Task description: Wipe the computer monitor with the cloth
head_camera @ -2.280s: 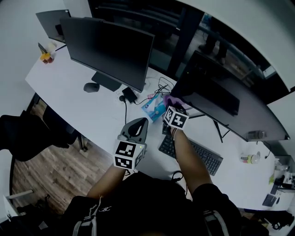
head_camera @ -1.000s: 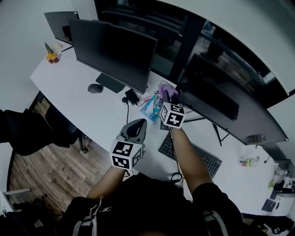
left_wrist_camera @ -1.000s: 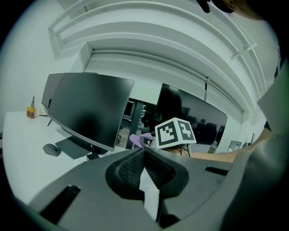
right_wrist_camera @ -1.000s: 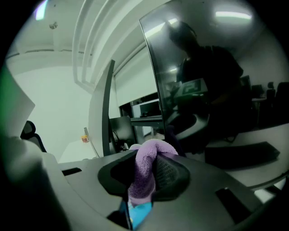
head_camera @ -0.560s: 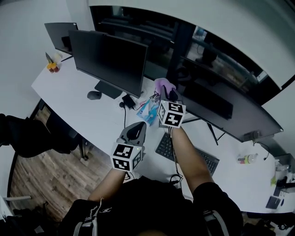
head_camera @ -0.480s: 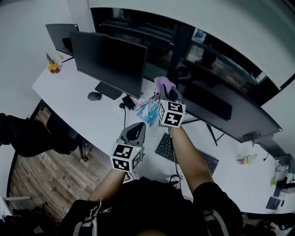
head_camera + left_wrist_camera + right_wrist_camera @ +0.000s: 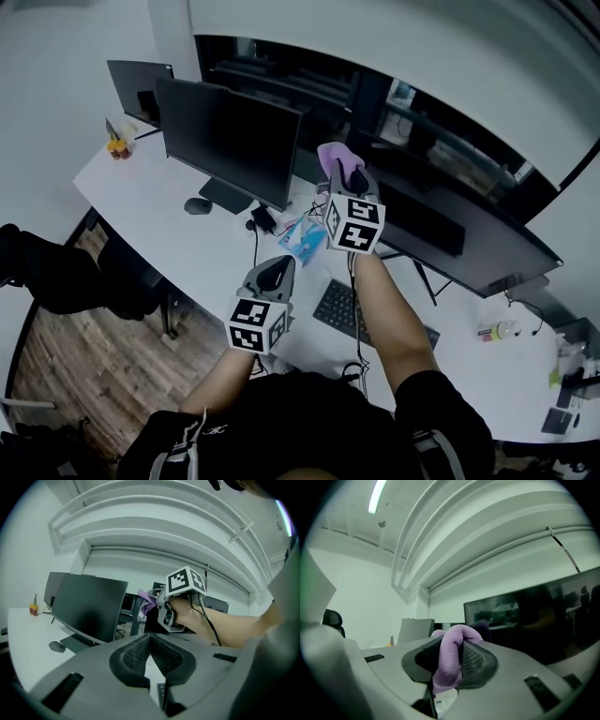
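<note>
Jaws tight on cloth [image 7: 331, 155] in right gripper [image 7: 346, 174], now higher; together on left gripper [image 7: 274, 269].

Purple cloth [image 7: 334, 156]: soft, bunched, folded over, pinched between the jaws of the right gripper [image 7: 349, 178], held up in the air. Wide dark monitor [image 7: 457, 228]: upright, screen off, glossy. Cloth sits by its left end; contact unclear.

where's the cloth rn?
Head view, upper centre: the purple cloth is clamped in the jaws of the right gripper, held above the desk, by the left end of the wide monitor.
</note>
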Motion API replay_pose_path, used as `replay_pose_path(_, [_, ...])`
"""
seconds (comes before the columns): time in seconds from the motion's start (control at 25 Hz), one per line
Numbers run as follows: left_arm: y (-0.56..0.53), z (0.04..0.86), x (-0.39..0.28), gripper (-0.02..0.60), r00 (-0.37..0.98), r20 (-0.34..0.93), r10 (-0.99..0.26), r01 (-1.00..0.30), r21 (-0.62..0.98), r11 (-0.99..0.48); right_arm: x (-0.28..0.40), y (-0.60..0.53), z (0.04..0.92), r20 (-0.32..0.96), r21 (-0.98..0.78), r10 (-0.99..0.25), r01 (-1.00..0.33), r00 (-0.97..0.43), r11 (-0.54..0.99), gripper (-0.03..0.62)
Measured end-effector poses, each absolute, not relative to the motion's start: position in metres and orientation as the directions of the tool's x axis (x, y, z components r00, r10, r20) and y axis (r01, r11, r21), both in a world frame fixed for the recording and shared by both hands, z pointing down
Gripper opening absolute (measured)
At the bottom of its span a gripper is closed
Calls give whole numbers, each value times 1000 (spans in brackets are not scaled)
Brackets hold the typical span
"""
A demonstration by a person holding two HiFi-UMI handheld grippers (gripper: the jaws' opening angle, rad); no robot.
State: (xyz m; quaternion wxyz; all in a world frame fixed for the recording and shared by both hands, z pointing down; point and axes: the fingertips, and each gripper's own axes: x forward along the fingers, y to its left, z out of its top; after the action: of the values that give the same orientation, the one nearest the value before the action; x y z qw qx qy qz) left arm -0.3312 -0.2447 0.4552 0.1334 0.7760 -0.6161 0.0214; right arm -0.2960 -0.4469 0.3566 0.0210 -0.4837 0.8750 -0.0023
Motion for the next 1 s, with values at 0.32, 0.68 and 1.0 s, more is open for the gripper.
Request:
replay_pose_path(0.32, [-227, 446, -322, 14, 240, 171, -956, -962, 176, -210, -286, -437, 297, -98, 23, -846, -851, -524, 524, 101])
replay_pose_path(0.68, [-213, 438, -314, 14, 252, 149, -956, -959, 172, -226, -262, -425, 257, -155, 5, -869, -879, -471, 476, 101])
replay_pose_path(1.0, [-206, 435, -293, 14, 297, 140, -944, -947, 172, -272, -221, -424, 254, -123, -42, -908, -912, -401, 409, 103])
